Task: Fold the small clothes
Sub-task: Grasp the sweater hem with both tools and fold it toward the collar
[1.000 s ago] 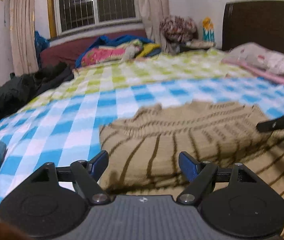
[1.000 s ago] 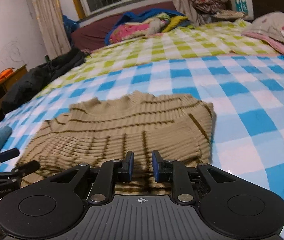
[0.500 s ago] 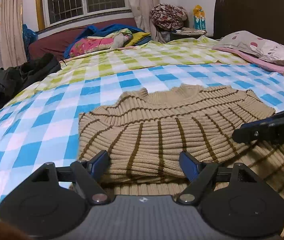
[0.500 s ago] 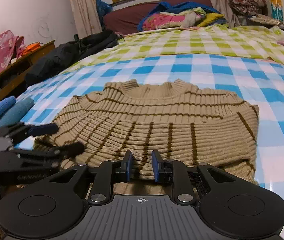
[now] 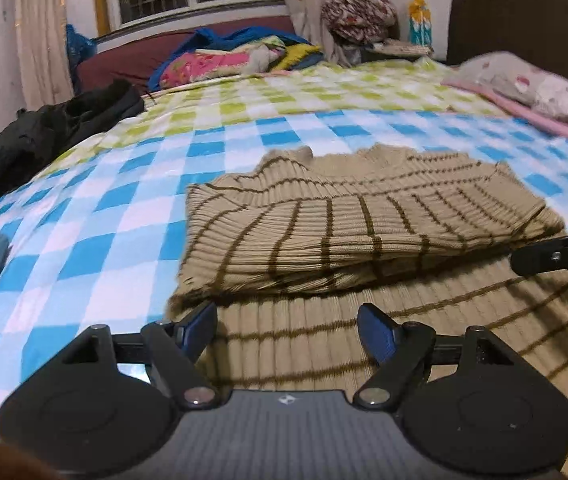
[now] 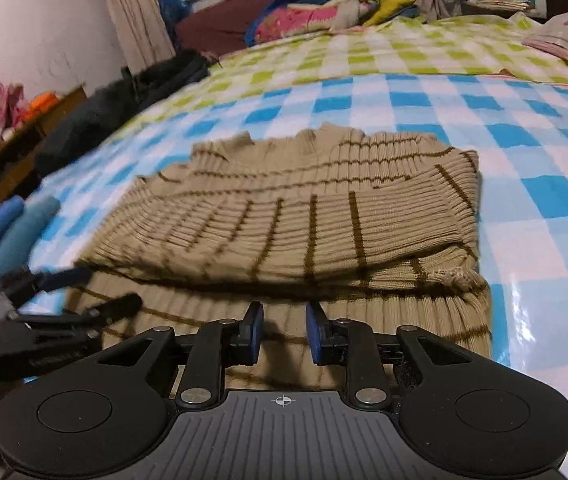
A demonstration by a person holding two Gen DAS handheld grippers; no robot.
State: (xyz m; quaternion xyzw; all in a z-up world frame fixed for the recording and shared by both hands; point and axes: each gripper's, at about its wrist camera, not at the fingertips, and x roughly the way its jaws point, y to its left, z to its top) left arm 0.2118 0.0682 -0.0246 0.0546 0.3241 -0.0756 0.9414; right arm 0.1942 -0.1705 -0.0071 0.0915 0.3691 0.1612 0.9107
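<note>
A: What changed?
B: Right gripper [image 6: 282, 334] fingers went from near-closed to parted, empty; left gripper [image 5: 287, 326] stays spread. Sweater [image 6: 303, 216] lies folded on the bed [image 6: 523, 128]; fold released.

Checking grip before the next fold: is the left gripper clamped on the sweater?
No, the left gripper stands wide open, its blue pads apart above the striped tan sweater.

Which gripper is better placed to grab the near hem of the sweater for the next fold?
Probably left. The left gripper is wide open over the sweater's near layer at its corner. The right gripper has only a narrow gap.
</note>
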